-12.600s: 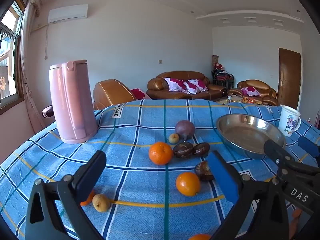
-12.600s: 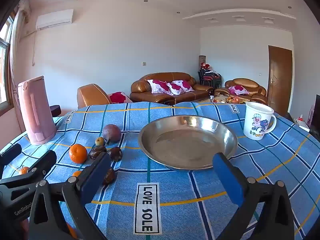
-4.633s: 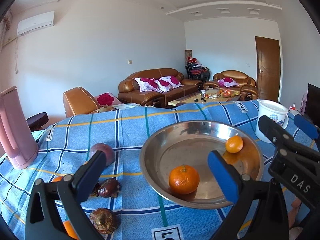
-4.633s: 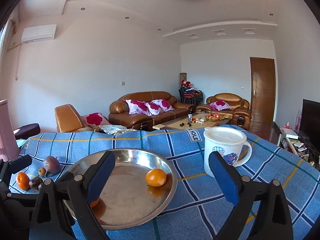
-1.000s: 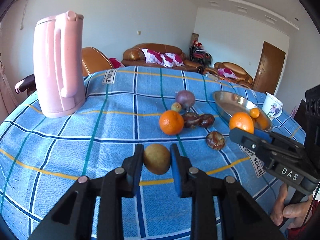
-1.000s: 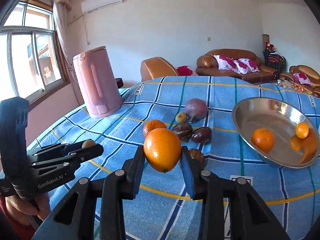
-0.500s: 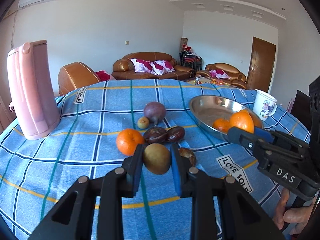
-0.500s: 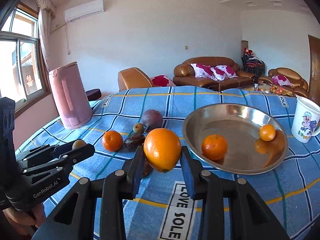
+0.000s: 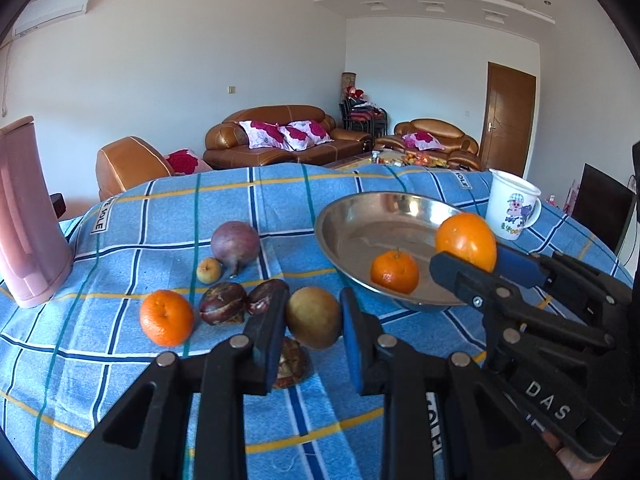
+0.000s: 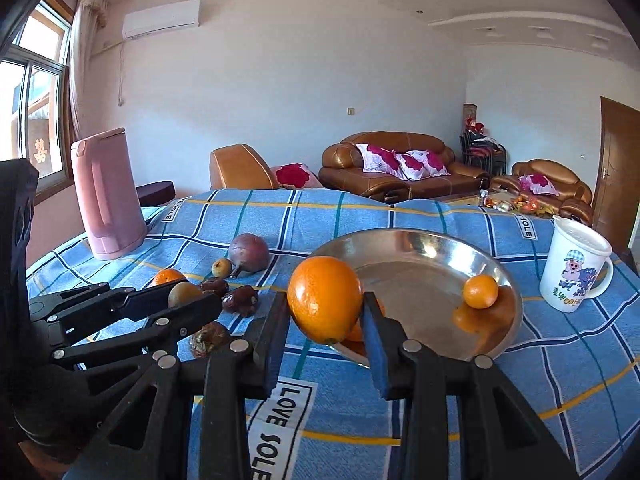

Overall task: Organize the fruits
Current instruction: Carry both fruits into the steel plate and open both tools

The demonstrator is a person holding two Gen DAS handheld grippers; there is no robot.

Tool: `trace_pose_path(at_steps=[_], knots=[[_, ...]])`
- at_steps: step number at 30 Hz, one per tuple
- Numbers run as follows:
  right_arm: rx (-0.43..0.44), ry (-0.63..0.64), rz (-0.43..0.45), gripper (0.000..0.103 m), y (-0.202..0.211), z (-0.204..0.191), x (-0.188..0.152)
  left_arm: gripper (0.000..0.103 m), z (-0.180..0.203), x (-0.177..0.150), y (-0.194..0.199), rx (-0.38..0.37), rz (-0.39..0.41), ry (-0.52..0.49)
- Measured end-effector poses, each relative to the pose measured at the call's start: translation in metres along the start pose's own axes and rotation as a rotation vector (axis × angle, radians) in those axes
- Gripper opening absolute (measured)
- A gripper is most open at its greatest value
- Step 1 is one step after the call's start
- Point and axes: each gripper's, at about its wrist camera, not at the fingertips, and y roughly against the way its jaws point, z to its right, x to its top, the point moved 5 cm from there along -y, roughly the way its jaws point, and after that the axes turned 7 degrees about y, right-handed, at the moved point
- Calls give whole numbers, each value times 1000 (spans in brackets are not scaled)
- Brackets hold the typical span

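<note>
Swinging in from mid-table, both grippers now near the steel bowl (image 10: 505,280) at centre-right — left gripper (image 9: 313,320) clamped on a yellow-brown fruit (image 9: 313,317), right gripper (image 10: 326,322) clamped on a large orange (image 10: 325,298) — so drop-off looks next.

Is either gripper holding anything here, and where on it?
Both. The left gripper clamps a small yellow-brown fruit across its sides; the right gripper clamps a large orange across its middle.
</note>
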Motion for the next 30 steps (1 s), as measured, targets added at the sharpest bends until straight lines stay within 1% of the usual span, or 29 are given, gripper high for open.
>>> trace_pose_path(at_steps=[5, 10, 18, 21, 23, 30], knots=[[-62, 10, 6, 38, 0, 21, 1, 28, 21, 6, -13, 11, 16, -17], [-102, -17, 1, 38, -2, 46, 0, 28, 43, 12, -23, 34, 44, -49], [-153, -79, -22, 38, -10, 90, -4, 28, 65, 21, -43, 47, 47, -45], [-158, -124, -37, 38, -14, 106, -6, 28, 72, 25, -51, 48, 49, -44], [-161, -131, -47, 38, -17, 113, -7, 28, 76, 28, -56, 52, 50, -46], [-161, -140, -66, 38, -24, 123, -7, 28, 90, 36, -75, 52, 38, -46]])
